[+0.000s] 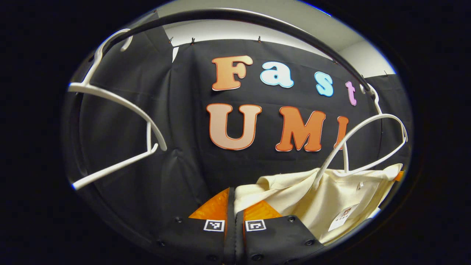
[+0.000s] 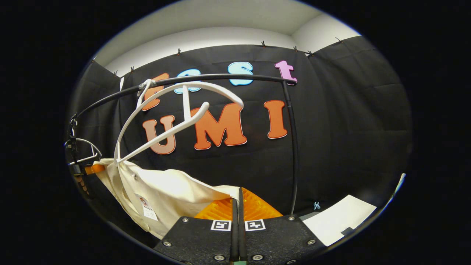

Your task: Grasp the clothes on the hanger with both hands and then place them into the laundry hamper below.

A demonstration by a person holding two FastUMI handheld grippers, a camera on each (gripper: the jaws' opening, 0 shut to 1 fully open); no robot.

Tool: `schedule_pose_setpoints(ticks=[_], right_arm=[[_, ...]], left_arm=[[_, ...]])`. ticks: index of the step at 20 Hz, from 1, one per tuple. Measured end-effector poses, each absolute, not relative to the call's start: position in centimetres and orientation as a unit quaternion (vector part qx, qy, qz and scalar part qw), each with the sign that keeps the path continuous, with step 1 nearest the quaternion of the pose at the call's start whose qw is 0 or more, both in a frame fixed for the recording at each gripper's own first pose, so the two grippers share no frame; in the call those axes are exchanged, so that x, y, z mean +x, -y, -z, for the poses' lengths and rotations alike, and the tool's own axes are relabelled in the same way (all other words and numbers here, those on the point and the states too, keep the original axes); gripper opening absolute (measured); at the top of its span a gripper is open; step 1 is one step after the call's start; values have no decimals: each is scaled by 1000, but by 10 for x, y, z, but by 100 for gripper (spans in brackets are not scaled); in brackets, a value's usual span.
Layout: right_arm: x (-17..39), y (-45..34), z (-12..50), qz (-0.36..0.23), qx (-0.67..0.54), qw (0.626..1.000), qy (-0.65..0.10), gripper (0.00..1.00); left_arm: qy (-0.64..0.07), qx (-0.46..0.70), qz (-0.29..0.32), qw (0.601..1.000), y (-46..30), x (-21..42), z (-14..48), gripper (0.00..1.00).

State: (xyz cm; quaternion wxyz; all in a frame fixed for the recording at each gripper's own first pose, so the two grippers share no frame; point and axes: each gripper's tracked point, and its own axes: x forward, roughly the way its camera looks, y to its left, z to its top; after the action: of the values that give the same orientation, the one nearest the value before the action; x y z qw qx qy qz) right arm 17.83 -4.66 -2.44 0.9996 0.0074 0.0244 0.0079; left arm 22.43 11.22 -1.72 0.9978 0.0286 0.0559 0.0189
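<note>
Cream cloth, the garment [image 1: 331,198], hangs low between the two grippers, and a white hanger [image 1: 362,143] on the black rail [image 1: 257,22] is caught in its neck. The left gripper [image 1: 234,206] has its fingers pressed together on one edge of the cloth, and the right gripper [image 2: 237,206] pinches the other edge the same way. I judge the risk is this hanger: if both hands pull down now, it may snag the collar. An empty hanger [image 1: 121,121] hangs well apart.
</note>
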Motion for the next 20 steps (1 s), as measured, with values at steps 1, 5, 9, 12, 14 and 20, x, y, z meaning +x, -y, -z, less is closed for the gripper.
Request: schedule_pose_setpoints(ticks=[1,5,9,12,14,20], right_arm=[[177,50,29,-4,7,1000,-30,0],[171,50,56,-3,13,998,-59,0],[171,45,78,2,15,996,-83,0],[170,36,99,-2,15,995,-100,0],[170,31,112,-3,20,993,-112,0],[175,5,125,-14,30,991,-128,0]], left_arm=[[-65,24,-22,997,-119,219,24,7],[-99,14,-13,995,-125,198,50,6],[-114,22,-1,993,-102,206,67,7],[-131,20,13,991,-87,208,83,7],[-145,19,26,989,-77,205,91,7],[-161,18,78,984,-25,198,104,7]])
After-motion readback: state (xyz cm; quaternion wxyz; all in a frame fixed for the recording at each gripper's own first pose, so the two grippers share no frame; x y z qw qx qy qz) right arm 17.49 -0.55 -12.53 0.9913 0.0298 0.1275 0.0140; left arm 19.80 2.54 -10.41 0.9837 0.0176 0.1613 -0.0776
